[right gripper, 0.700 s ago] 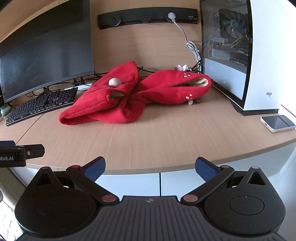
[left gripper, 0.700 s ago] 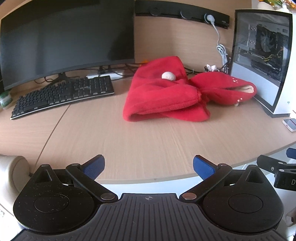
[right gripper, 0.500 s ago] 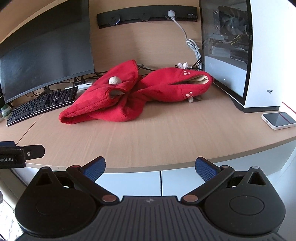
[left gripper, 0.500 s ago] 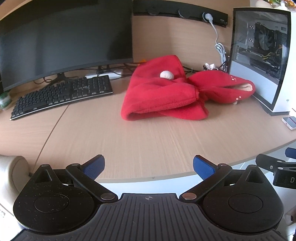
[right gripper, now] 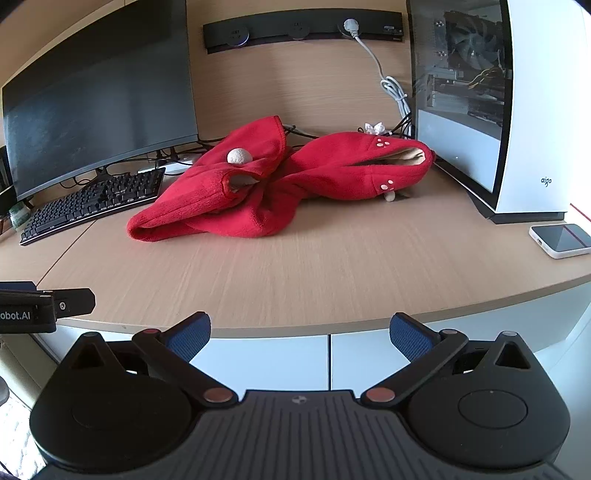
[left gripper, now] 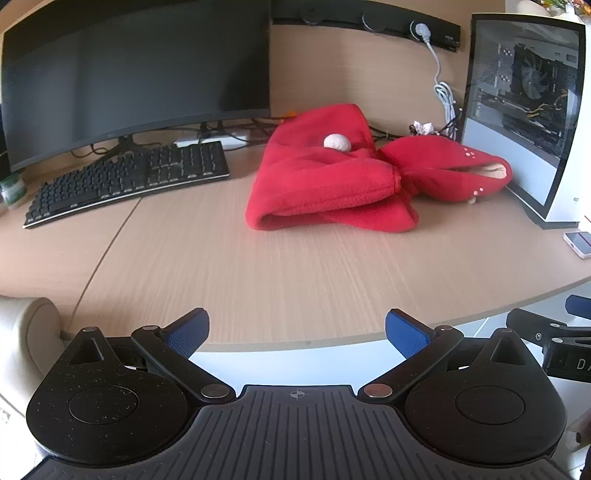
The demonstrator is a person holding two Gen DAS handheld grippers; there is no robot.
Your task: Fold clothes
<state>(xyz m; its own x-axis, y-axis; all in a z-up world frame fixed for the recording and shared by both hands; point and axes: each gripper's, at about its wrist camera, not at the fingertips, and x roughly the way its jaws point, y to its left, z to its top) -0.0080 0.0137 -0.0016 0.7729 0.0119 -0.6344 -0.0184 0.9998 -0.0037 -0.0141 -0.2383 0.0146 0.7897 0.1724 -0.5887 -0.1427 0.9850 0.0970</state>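
Red fleece garment [left gripper: 332,184] lies crumpled far back on the surface [left gripper: 295,273], long axis running left to right, hood opening facing right toward the computer case [right gripper: 517,110]. Left tongs [left gripper: 295,330] and right tongs [right gripper: 300,332] both spread wide, empty, at the near edge.

Fleecy red cloth garment [left gripper: 325,184], matt woodgrain desk [left gripper: 295,273], glossy blk monitor [left gripper: 136,74]

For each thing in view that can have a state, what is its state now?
Left tool: open, empty.
Right tool: open, empty.
Red garment: crumpled on the desk, not folded.
Monitor: screen dark.
Phone: screen dark, lying flat.
White plug: in the socket.
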